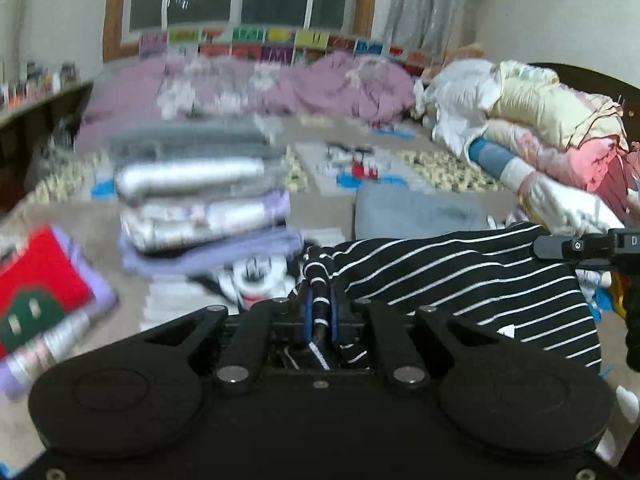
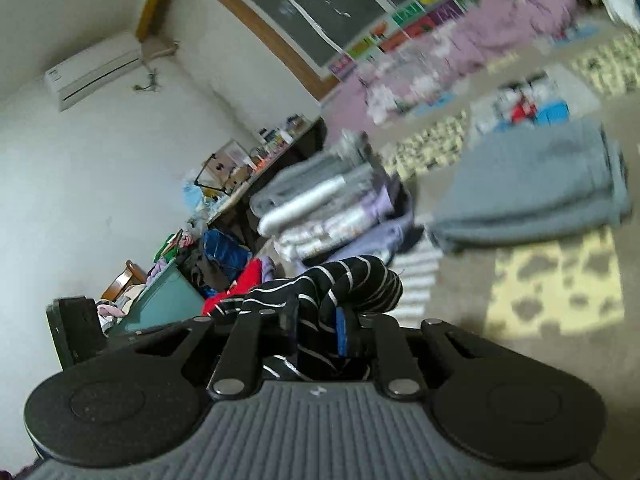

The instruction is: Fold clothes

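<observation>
At the far left of the left wrist view a red and green folded garment (image 1: 36, 292) lies on the bed (image 1: 320, 208), and just right of it stands a stack of folded clothes (image 1: 204, 196) in grey, white and lilac. At lower centre the left tool (image 1: 320, 312) is clamped on a bunched edge of the black striped shirt (image 1: 460, 280), which spreads to the right across the frame, lifted off the bedding. Behind it lies a folded grey-blue garment (image 1: 416, 212), and at the upper right sits an unsorted heap of clothes (image 1: 540, 128).

In the right wrist view, sharply tilted, the right tool (image 2: 316, 332) is closed on another rolled-up bunch of the same shirt at lower centre.

Both pinches hold thick, twisted wads rather than flat hems, so the shirt could likely go down creased or uneven unless it is spread first. The stack is near the left tool; a sweep of the hanging cloth might topple it. Both views are blurred, so a quick swing could also pull fabric out of a pinch.
</observation>
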{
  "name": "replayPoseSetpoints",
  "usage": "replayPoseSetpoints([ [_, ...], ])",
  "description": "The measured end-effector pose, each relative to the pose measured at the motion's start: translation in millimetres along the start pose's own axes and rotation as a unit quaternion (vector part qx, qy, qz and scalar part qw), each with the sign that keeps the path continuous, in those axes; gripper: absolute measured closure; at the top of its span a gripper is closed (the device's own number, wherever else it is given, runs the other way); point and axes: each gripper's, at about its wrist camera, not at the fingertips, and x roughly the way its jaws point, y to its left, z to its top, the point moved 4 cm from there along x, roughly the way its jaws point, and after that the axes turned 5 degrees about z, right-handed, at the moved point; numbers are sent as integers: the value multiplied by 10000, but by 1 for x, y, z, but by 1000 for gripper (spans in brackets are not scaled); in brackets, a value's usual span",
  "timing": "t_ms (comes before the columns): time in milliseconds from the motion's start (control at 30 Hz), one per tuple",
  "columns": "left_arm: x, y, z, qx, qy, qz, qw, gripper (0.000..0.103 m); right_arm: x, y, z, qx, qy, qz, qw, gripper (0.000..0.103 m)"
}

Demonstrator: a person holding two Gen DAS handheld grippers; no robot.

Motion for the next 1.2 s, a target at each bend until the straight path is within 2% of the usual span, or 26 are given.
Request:
replayPoseSetpoints([
  [267, -17, 2, 71, 319, -671, 199, 9970, 98, -8, 41, 70, -689, -398, -41, 9968, 85],
  [500, -13, 0, 124, 429, -1107, 450, 9919, 98, -7, 61, 123, -1146, -702, -245, 9906, 85],
  [667, -5, -4, 148, 453, -1429, 558, 9871, 98, -1, 54, 122, -1556, -690, -597, 9836, 85],
  [767, 0, -12, 129, 647, -1391, 550, 9866, 98, 3, 50, 122, -1799, -681, -807, 9780, 85],
  [933, 5, -20, 60, 814, -947, 531, 9908, 98, 9, 42, 122, -2198, -663, -1153, 9664, 85],
  [1067, 7, -24, -1, 881, -545, 495, 9934, 98, 9, 24, 68, -2011, -237, -1174, 9722, 85],
  [1200, -7, -34, -40, 919, -391, 437, 9940, 98, 8, 16, 15, -1878, 106, -1221, 9745, 85],
])
